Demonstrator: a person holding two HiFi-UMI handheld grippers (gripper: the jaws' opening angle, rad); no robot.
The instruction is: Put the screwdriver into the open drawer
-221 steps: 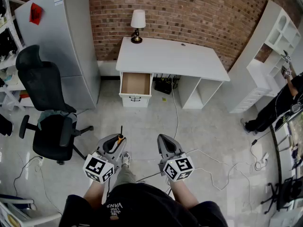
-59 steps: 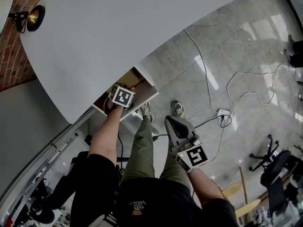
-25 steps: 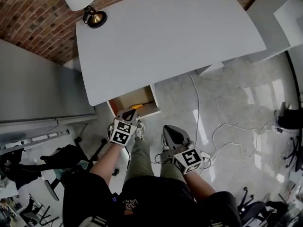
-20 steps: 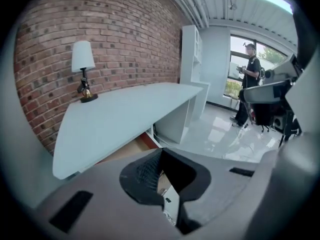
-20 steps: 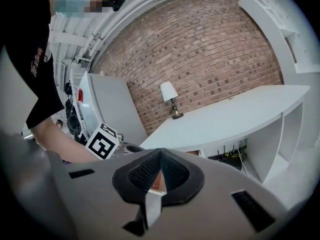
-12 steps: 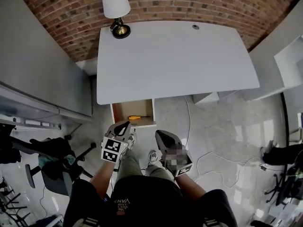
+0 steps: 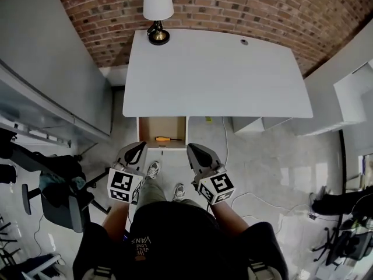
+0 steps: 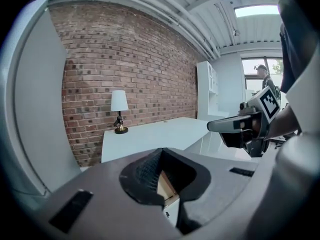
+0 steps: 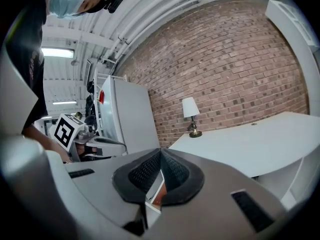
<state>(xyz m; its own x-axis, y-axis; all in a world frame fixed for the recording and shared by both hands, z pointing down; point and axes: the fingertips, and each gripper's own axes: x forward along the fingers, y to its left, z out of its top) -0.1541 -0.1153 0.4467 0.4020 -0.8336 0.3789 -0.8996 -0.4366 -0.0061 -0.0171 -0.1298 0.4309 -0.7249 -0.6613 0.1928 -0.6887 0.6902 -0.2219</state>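
Note:
The screwdriver [image 7: 163, 139], orange-handled with a dark shaft, lies crosswise inside the open drawer [image 7: 143, 134] under the white desk [image 7: 215, 74]. In the head view my left gripper [image 7: 139, 146] is held just in front of the drawer's left corner, jaws together and empty. My right gripper [image 7: 191, 149] sits at the drawer's right front corner, also shut on nothing. From the left gripper view the closed left gripper [image 8: 160, 153] points toward the desk [image 8: 155, 134], and the right gripper [image 8: 235, 126] shows at the right. The right gripper view shows its closed jaws and the left gripper [image 9: 100, 145] at the left.
A table lamp [image 7: 158, 7] stands at the desk's back left, against the brick wall. A grey cabinet [image 7: 52, 57] is on the left, with a black office chair [image 7: 55, 191] in front of it. White shelving [image 7: 349, 92] is at the right, and cables [image 7: 256, 197] trail on the floor.
The screwdriver has gone from my left gripper into the drawer. My left gripper has drawn back out of the drawer, empty. The head view has swung round square to the desk.

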